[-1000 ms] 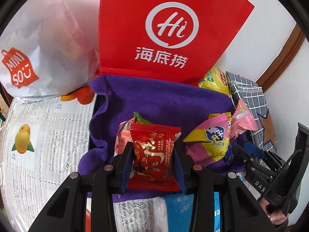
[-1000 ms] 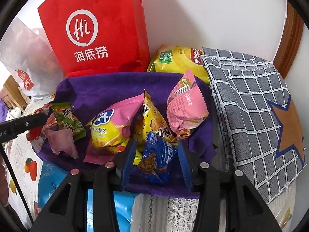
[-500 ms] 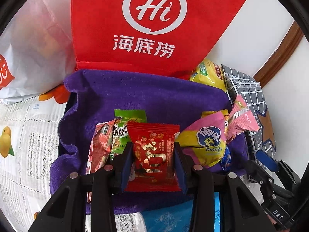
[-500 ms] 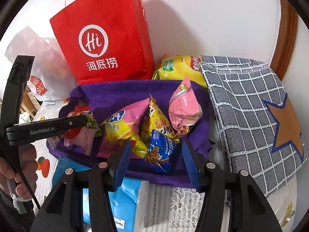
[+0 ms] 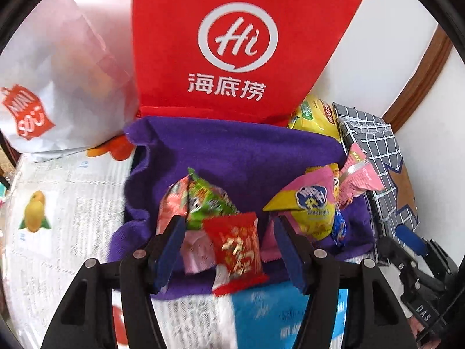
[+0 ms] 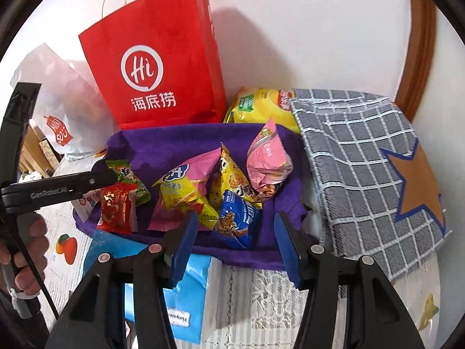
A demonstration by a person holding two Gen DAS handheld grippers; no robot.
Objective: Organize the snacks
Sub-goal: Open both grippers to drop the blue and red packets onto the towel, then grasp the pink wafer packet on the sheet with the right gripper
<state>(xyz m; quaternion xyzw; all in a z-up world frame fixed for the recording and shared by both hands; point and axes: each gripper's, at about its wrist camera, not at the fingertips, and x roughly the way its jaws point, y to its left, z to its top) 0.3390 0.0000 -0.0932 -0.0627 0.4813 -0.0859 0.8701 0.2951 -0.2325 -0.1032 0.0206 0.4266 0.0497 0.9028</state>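
A purple cloth-lined tray (image 5: 232, 151) holds several snack packets. My left gripper (image 5: 229, 224) hangs over its near left part with its jaws opening. A blurred red packet (image 5: 237, 250) sits loose between the jaws, and neither pad touches it. Beside it lie a green packet (image 5: 207, 200) and a pink-and-yellow packet (image 5: 311, 206). In the right wrist view my right gripper (image 6: 236, 221) stands open above the tray's near edge. A blue packet (image 6: 237, 218) lies on the cloth (image 6: 174, 139) ahead of its fingers, untouched. The red packet (image 6: 116, 206) lies under the left gripper's finger (image 6: 96, 180).
A red paper bag (image 6: 157, 67) and a white shop bag (image 6: 64, 110) stand against the wall behind the tray. A yellow chip bag (image 6: 261, 104) and a grey checked cloth (image 6: 363, 160) lie to the right. A blue tissue box (image 6: 186, 290) sits in front. A hand (image 6: 26, 250) grips the left tool.
The left jaws have spread and let go of the red packet, which now tilts loose over the cloth. The right jaws opened off the blue packet and drew back and up.
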